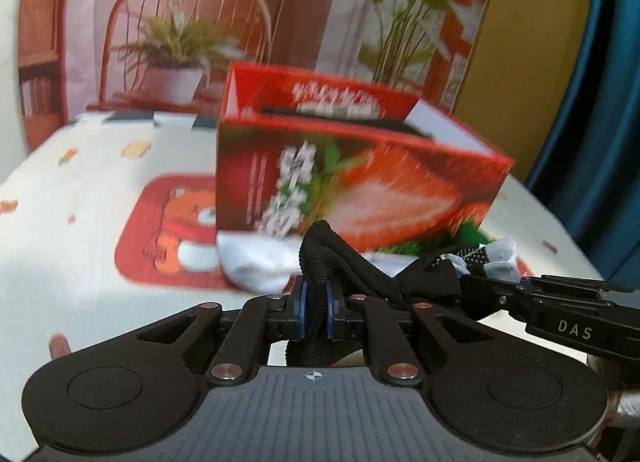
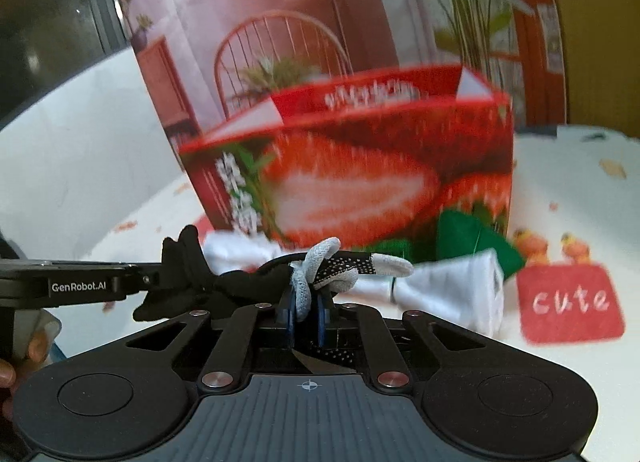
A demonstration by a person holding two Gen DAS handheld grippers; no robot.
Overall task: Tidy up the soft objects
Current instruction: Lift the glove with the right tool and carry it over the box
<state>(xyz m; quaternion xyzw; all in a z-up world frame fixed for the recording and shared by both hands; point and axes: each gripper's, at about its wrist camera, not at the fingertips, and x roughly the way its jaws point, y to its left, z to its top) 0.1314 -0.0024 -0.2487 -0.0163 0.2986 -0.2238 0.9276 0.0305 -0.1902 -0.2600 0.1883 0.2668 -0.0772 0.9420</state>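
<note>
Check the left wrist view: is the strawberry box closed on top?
No, the strawberry box stands open, its flaps raised and its inside showing.

Box (image 1: 352,182) mid-frame on table (image 1: 80,254); white cloth (image 1: 260,262) before its lower left, glove (image 1: 400,270) lower centre, chair (image 1: 184,34) upper left behind.

Looks like someone's home setup, not a lab. The surface (image 1: 80,182) has a cutesy cartoon-bear tablecloth (image 1: 176,230) with a "cute" patch (image 2: 570,302), and behind it hangs a printed backdrop (image 1: 180,22) of a cosy room with a chair and potted plants. Teal curtain (image 1: 600,102) off to the side, too.
</note>
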